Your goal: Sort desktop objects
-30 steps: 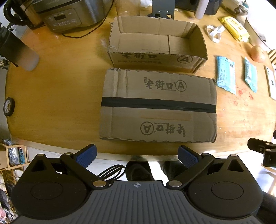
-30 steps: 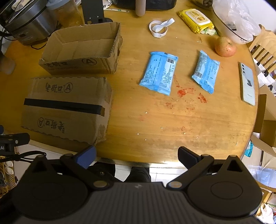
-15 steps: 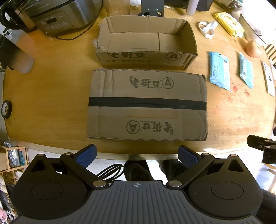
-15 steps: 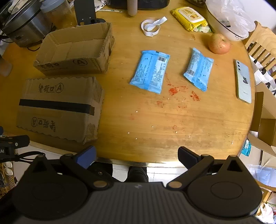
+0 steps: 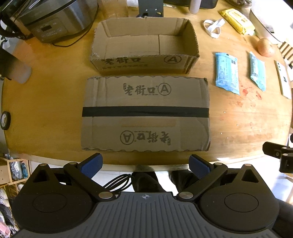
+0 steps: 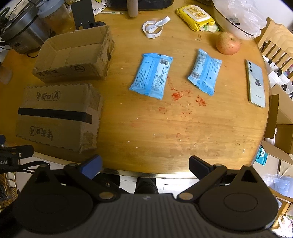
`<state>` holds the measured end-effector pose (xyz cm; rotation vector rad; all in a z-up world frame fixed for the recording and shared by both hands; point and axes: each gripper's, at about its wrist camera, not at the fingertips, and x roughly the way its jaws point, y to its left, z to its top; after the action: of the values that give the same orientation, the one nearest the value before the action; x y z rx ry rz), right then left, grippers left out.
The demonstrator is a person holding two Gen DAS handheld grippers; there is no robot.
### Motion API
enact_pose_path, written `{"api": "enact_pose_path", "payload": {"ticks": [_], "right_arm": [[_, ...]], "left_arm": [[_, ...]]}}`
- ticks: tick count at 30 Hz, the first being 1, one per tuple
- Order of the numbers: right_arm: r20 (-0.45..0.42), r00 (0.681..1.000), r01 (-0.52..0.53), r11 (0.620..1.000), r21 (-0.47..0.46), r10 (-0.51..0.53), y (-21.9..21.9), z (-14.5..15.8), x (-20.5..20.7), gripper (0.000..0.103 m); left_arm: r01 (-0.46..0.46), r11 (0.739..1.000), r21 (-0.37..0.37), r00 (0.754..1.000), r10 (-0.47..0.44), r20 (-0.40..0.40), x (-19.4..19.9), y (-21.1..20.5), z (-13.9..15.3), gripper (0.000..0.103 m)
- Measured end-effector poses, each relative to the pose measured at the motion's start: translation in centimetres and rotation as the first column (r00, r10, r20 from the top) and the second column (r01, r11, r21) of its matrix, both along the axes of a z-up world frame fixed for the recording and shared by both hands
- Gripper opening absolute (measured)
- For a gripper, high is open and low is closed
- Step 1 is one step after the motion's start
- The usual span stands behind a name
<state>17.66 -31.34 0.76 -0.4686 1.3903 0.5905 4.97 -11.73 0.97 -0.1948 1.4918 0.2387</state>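
Observation:
Two blue packets lie flat on the round wooden table: the larger blue packet [image 6: 151, 77] [image 5: 227, 72] mid-table and the smaller blue packet [image 6: 205, 71] [image 5: 257, 70] to its right. An open, empty cardboard box [image 5: 144, 45] [image 6: 73, 56] sits behind an upside-down cardboard box [image 5: 145, 113] [image 6: 56, 115] with a black tape stripe. My left gripper [image 5: 145, 165] hangs open off the table's near edge, in front of the taped box. My right gripper [image 6: 144, 166] is open too, off the near edge, well short of the packets. Neither holds anything.
An apple [image 6: 227, 43], a phone [image 6: 256, 83], a yellow wipes pack [image 6: 194, 16], a white strap loop [image 6: 153, 28] and a covered bowl [image 6: 238, 20] sit at the right and back. A rice cooker [image 5: 53, 20] stands back left. A wooden chair [image 6: 274, 45] is beyond the right edge.
Both grippers have drifted back and slightly left from the table, so the boxes and packets appear a little farther away. Both stayed open; nothing on the table moved.

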Motion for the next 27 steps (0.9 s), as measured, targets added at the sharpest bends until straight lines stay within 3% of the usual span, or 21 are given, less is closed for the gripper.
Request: {"api": "enact_pose_path", "payload": {"ticks": [27], "right_arm": [[-0.013, 1.0, 0.013, 1.0, -0.005, -0.013, -3.8, -0.6, 2.6, 0.103]], "left_arm": [[0.015, 1.0, 0.002, 1.0, -0.015, -0.017, 2.7, -4.5, -0.4, 0.103]]}}
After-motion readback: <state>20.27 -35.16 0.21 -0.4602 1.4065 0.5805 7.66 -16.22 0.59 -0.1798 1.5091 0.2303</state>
